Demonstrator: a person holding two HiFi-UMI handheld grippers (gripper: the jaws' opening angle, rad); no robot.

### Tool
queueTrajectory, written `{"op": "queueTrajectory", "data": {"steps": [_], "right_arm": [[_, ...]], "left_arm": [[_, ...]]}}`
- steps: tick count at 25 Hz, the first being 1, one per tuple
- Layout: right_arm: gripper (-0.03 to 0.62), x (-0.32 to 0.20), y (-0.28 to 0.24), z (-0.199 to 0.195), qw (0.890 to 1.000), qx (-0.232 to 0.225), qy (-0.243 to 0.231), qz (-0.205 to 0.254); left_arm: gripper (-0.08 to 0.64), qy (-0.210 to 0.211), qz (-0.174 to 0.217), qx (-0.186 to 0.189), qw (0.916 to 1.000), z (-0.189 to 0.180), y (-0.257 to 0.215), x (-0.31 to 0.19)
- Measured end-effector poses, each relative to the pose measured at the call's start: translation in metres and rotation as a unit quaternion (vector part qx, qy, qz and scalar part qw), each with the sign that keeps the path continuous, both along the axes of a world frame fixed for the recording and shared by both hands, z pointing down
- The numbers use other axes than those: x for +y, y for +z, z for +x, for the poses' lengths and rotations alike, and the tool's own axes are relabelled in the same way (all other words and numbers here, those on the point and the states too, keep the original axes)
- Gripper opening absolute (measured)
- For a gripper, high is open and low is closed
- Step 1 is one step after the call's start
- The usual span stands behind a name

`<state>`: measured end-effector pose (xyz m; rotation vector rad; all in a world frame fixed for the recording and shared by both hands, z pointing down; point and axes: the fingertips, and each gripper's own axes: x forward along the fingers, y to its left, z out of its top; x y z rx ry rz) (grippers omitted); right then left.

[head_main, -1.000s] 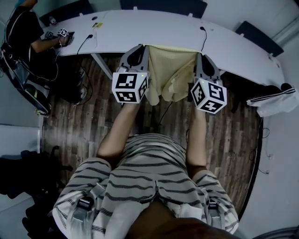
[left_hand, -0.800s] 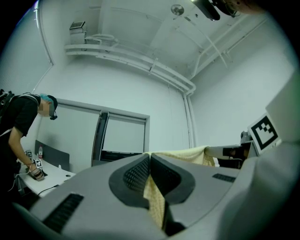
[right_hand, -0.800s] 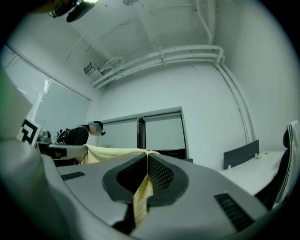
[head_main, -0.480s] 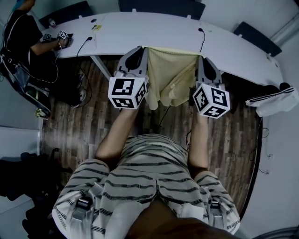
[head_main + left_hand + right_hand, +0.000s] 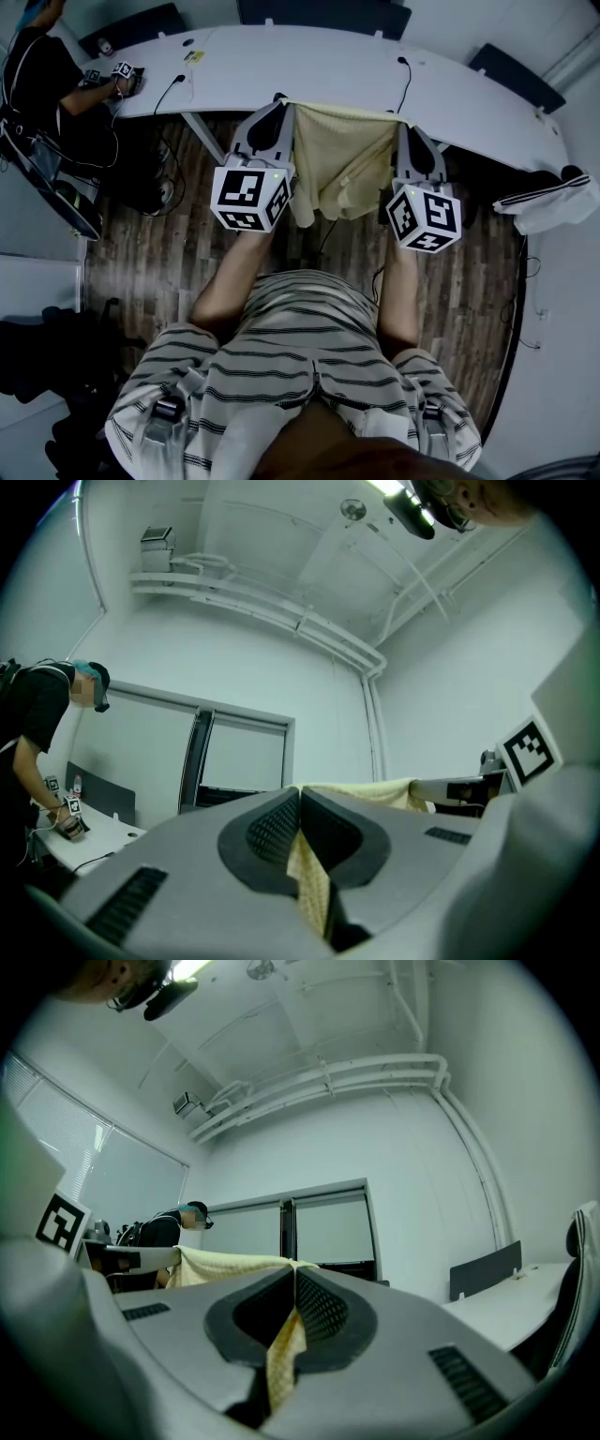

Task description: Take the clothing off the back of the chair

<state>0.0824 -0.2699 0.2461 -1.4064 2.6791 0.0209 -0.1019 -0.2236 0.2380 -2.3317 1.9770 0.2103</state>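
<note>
The left gripper (image 5: 278, 105) and right gripper (image 5: 406, 129) each clamp a top corner of the yellow garment (image 5: 342, 155). Each bite looks thin, so the hanging weight could drag a corner out.

No words, numbers or brands are legible; only black-and-white square code patterns mark the left gripper's white cube (image 5: 249, 197) and the right gripper's white cube (image 5: 424, 217).

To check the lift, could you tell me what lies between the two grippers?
The yellow garment, stretched from the left gripper to the right gripper, both shut on it; the head view shows this.
</note>
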Motion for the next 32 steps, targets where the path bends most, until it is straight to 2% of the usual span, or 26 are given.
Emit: {"op": "queueTrajectory", "data": {"steps": [10,32], "right_arm": [[0.021,0.02,0.001,0.007,1.0,-0.001,0.002,0.006],[0.021,0.044,0.043,0.012,1.0,0.014,0.005,-0.02]], "left_arm": [[0.026,0.004,0.003,0.002,1.0,0.007,0.001,0.019],[0.025,0.0,-0.039,0.014,0.9991,0.012,0.043,0.043]]}}
